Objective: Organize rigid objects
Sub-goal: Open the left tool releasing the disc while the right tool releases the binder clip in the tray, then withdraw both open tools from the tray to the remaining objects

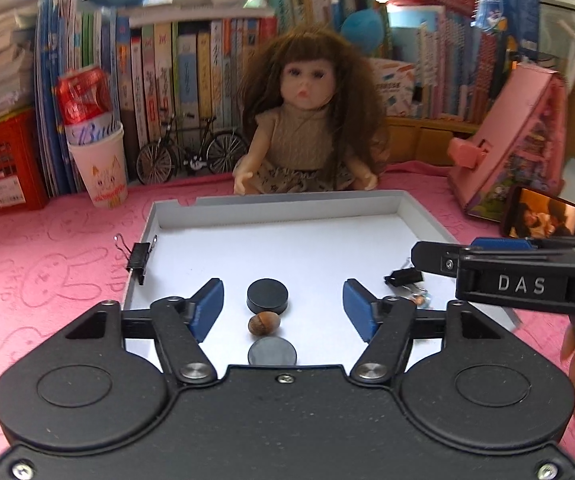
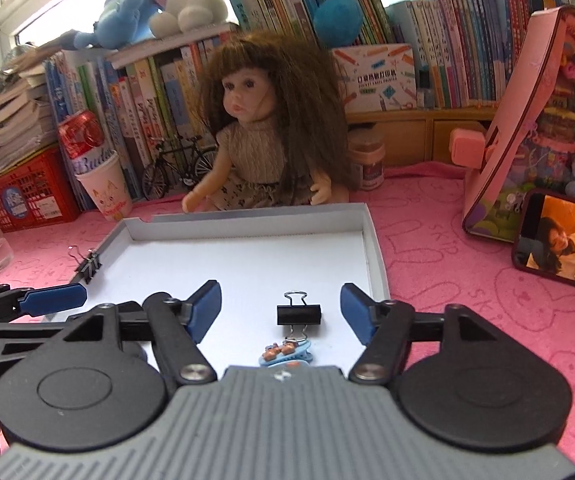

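Both tools gape wide over white tray holding pucks, acorn, clips.

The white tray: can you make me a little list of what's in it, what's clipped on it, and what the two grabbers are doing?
tray: white shallow box lid on the pink cloth
left part: black puck, acorn, flat dark disc, in a row
right part: black binder clip, blue hair clip
on left rim: another binder clip, clamped on
left gripper: open, holding nothing
right gripper: open, holding nothing
behind tray: doll, sitting
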### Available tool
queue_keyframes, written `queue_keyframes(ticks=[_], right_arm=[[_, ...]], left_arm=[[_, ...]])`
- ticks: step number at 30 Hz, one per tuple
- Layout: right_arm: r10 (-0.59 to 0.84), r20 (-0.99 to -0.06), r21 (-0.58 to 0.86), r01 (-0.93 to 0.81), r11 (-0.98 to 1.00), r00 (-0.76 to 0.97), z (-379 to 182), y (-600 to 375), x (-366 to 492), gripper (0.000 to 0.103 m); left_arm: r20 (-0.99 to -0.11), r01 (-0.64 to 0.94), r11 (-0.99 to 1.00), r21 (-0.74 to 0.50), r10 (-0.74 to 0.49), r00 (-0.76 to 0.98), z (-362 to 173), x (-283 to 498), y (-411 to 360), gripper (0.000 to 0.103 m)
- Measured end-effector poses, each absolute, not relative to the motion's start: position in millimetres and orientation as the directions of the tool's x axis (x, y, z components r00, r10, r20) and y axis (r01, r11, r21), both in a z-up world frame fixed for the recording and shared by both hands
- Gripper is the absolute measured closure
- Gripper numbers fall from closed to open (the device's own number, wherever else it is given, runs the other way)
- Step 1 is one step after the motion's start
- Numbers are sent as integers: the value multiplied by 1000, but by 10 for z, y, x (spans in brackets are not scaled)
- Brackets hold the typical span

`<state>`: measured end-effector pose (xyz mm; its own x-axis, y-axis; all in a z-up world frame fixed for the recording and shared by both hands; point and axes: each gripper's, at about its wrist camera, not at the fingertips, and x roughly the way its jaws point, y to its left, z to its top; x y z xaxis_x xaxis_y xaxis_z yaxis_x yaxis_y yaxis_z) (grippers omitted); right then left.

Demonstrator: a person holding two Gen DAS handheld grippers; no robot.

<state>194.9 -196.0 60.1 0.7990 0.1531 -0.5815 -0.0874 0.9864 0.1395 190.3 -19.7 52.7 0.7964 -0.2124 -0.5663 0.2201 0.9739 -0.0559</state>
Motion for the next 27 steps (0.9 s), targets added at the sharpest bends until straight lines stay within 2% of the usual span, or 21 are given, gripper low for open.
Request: queue_keyframes(ticks=[2,8,19,27], right_arm=[[163,-566,138,-102,985,808,645,-1963,1858,19],[194,-528,130,-147,981,827,722,-1944,1581,15],[254,-489,103,-234,967,835,666,-1988,1072,4],[300,-475,124,-274,954,827,559,-2052,746,1]], left_arm=[[-554,233,971,-54,-223,802,569,1780,-193,32],[-527,253,966,-59,-245,814,625,1426,-158,27],[-505,269,962,-41,-252,825,503,829,-51,24],[-505,275,961,-28,-252,826,347,463,13,23]])
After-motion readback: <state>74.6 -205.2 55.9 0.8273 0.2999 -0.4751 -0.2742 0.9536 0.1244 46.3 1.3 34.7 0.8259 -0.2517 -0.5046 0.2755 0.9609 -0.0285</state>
